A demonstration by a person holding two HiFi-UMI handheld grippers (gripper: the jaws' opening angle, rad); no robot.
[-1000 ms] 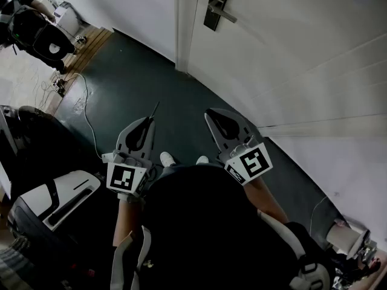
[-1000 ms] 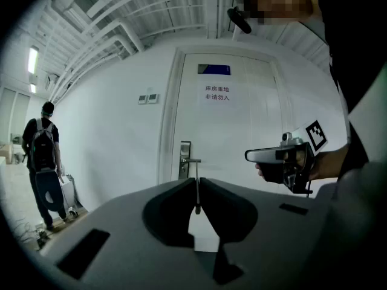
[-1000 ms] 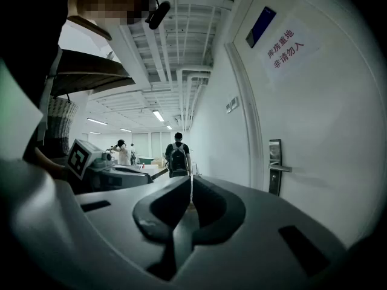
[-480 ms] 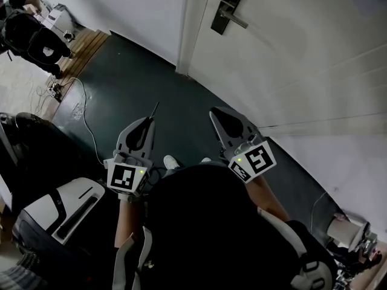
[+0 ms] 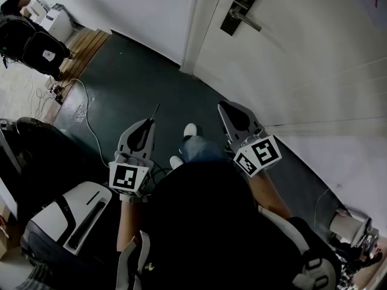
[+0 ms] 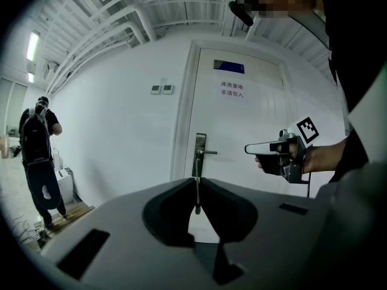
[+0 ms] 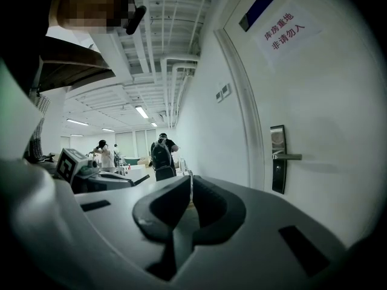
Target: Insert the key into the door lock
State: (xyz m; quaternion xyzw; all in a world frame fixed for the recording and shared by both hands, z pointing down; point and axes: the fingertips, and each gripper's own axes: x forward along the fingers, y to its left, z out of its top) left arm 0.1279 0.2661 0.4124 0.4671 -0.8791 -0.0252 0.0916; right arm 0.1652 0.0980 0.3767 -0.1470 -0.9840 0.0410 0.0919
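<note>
Left gripper (image 5: 149, 121) pinches the key (image 6: 196, 193), well short of the door lock (image 5: 239, 8). Right gripper (image 5: 224, 107) hangs alongside, jaws pressed together.

1. head view: soft, even indoor light; white panelled door (image 5: 314, 59) bright, dark green floor (image 5: 139, 83) dim; lines bow towards the corners.
2. left gripper view: black circular vignette, bent edges; long white ceiling strip lamp (image 6: 32, 46) glares upper left; thin metal key (image 6: 197, 193) reads as a dark silhouette.
3. right gripper view: same fisheye rim; grey plastic right gripper (image 7: 190, 185) soft near the lens.
</note>
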